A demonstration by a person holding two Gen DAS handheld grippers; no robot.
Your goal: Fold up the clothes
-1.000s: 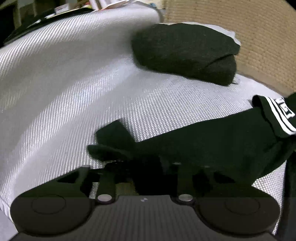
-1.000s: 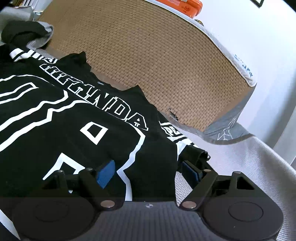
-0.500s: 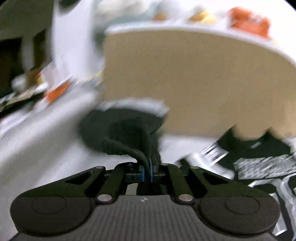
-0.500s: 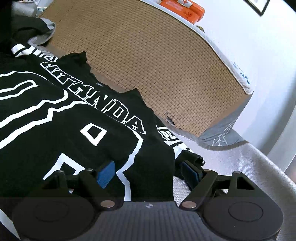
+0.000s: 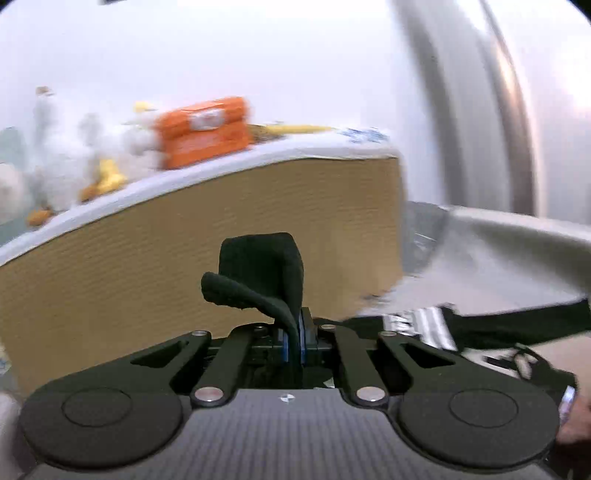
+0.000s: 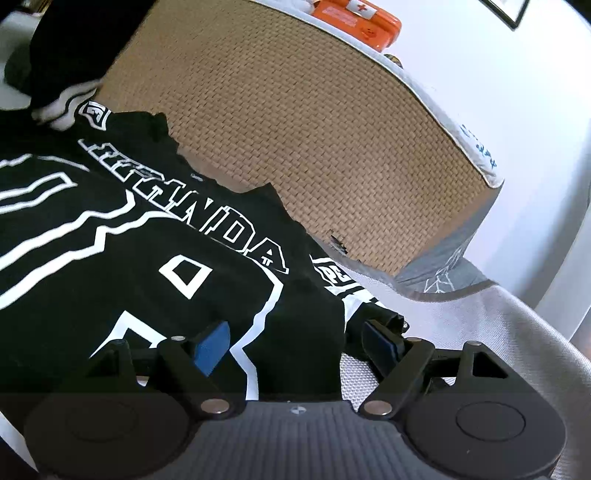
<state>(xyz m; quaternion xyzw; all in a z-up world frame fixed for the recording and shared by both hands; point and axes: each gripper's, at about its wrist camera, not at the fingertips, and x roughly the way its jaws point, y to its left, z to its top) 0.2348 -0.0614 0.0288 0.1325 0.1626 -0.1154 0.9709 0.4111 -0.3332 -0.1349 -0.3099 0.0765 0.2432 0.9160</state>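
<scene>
My left tongs (image 5: 293, 334) are pinched tight on a fold of black fabric (image 5: 264, 273), which stands up above the blue pads (image 5: 282, 341) and curls over to the left. That view is blurred; behind the fabric I see the woven tan headboard (image 5: 184, 240) and on its ledge an orange case (image 5: 205, 131) whose label I cannot read here.

My right tongs (image 6: 295, 338) stand wide apart and grip nothing. They sit low over the right edge of the black jersey (image 6: 147, 258); the left blue pad (image 6: 212, 347) is above the cloth and the right one above the grey woven bed cover (image 6: 461, 314).

The jersey lies spread on the bed, its neck end toward the headboard (image 6: 295, 129). White block lettering runs across it from upper left to lower right; I can make out only the ending "NDA", with large outlined numerals under it. A small white patch by the right sleeve (image 6: 332, 275) reads "PE"; the rest is hidden. The left sleeve (image 6: 70, 99), with white stripes at its cuff, is lifted off the bed at the upper left. The orange case (image 6: 356, 18) in this view carries a small red cross.
</scene>
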